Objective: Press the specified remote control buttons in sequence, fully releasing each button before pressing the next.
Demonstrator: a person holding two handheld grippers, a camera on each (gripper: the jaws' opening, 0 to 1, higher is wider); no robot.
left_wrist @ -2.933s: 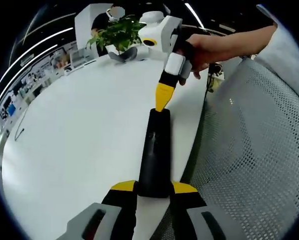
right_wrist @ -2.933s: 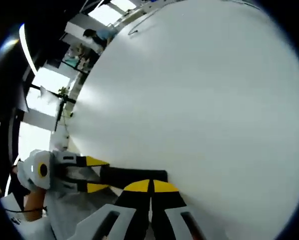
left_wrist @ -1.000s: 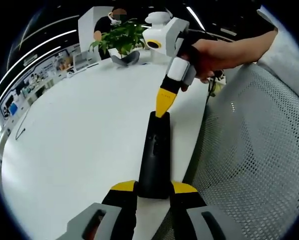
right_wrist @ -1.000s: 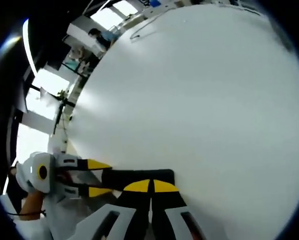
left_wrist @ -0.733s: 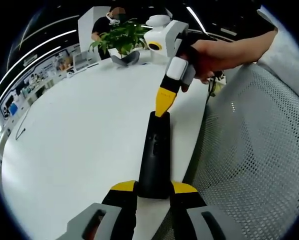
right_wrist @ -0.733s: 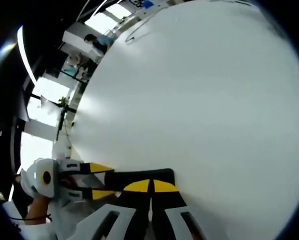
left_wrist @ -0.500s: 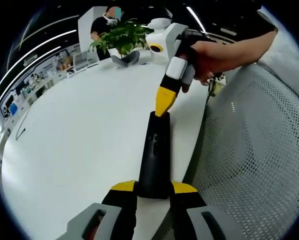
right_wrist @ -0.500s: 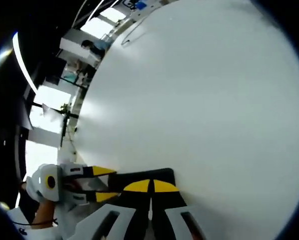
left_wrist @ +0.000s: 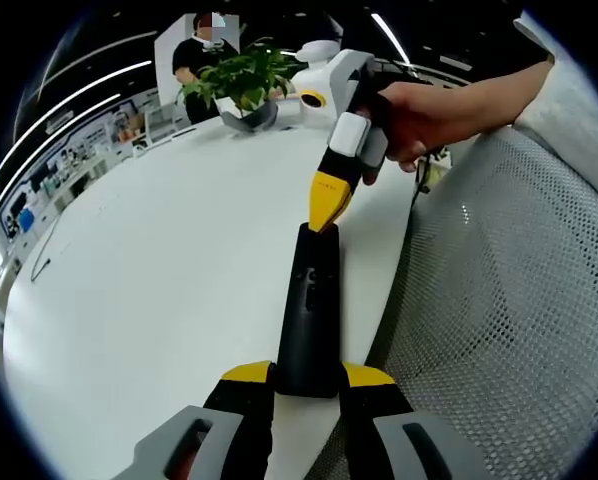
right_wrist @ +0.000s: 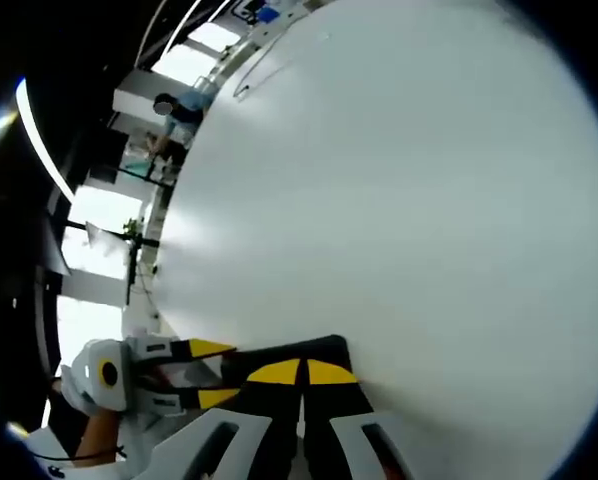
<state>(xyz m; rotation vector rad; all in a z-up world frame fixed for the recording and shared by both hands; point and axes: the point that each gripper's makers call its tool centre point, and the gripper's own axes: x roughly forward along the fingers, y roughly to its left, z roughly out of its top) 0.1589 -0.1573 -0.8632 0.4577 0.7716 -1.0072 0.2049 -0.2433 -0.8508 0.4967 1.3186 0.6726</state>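
White table, mesh chair, potted plant

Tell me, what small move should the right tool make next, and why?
Probably lift the right tool slightly off the remote. Its closed yellow tip rests on the remote's far end while the left tool clamps the near end, and each button must be fully released before the next press.

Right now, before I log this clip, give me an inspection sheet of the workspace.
Surface: white table, bare around the job.
Job's things: black remote control lying near the table edge.
Clutter: potted plant at the far end.
Grippers: left gripper shut on the remote's near end; right gripper shut, its yellow fingers tip-down on the remote's far end.
Cables: thin cable at the far left of the table.
Surroundings: grey mesh chair beside the table; a person standing behind the plant.
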